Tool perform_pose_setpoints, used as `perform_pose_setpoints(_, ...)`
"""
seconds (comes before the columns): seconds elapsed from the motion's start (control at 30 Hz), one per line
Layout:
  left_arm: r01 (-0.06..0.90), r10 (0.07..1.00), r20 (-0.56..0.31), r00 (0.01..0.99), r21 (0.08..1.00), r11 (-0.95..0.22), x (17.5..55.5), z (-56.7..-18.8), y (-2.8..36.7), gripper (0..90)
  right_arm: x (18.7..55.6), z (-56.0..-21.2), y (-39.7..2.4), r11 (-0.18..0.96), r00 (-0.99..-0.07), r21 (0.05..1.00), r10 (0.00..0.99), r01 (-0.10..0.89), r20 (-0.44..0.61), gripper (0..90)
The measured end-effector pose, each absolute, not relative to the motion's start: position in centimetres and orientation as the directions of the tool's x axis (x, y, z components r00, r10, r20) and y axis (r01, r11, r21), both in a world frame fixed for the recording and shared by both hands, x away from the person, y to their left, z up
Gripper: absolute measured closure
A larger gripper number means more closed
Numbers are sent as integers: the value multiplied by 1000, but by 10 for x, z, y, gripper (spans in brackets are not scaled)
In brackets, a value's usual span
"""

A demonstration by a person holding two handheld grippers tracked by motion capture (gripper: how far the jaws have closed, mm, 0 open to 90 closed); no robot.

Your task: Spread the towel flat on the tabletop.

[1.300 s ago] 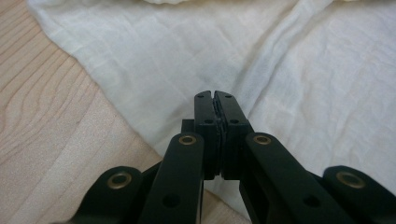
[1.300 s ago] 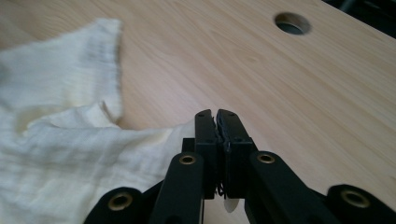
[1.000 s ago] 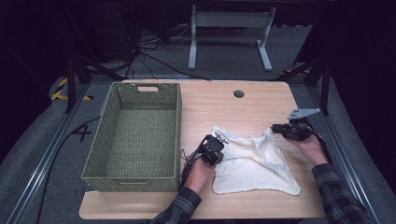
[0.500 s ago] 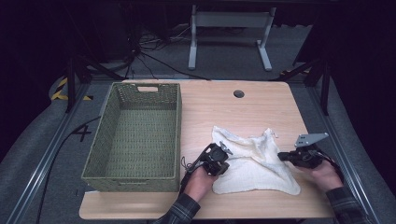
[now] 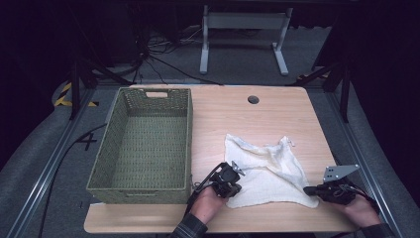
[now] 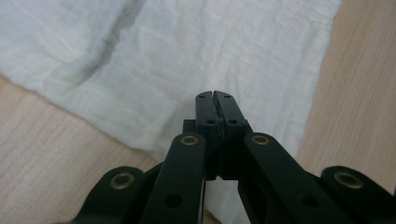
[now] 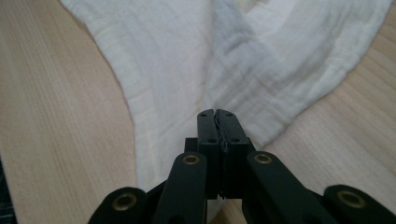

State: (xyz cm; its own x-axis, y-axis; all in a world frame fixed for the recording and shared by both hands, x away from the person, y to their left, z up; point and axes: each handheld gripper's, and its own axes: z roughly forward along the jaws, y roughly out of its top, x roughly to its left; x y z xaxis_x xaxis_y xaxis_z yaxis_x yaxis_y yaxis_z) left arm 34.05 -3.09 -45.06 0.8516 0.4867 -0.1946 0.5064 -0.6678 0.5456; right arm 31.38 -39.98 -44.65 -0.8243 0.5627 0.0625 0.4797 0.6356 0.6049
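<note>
Both grippers, left (image 5: 236, 171) and right (image 5: 308, 190), have jaws pressed together, each apparently pinching a near corner of the cloth (image 5: 265, 168) (it lies on the table (image 5: 223, 114), right of the basket (image 5: 143, 144)). Step in hand: corner pickup. Next move, by judgement, calls for lifting both corners evenly to fold.

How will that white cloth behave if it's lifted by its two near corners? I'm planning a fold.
The white cloth probably sags between the left gripper and right gripper: it lies rumpled, with soft folds. It looks thin and light, so lifting should be easy. Its crinkled weave seems grippy on the wooden table, so it may drag and bunch rather than slide.
</note>
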Motion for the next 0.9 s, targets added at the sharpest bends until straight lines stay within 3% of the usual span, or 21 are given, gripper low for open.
perform_pose_setpoints(0.5, 491, 476, -175, 862, 518, -700, 318, -447, -21, 897, 287, -445, -408, 651, -856, 607, 508, 456, 98, 885)
perform_pose_setpoints(0.83, 508, 510, -176, 842, 580, -637, 344, -440, -34, 896, 340, -428, -405, 564, -798, 679, 600, 469, 53, 883)
perform_pose_setpoints(0.9, 513, 521, -172, 836, 581, -632, 353, -442, -37, 896, 366, -424, -397, 550, -785, 692, 618, 467, 39, 882)
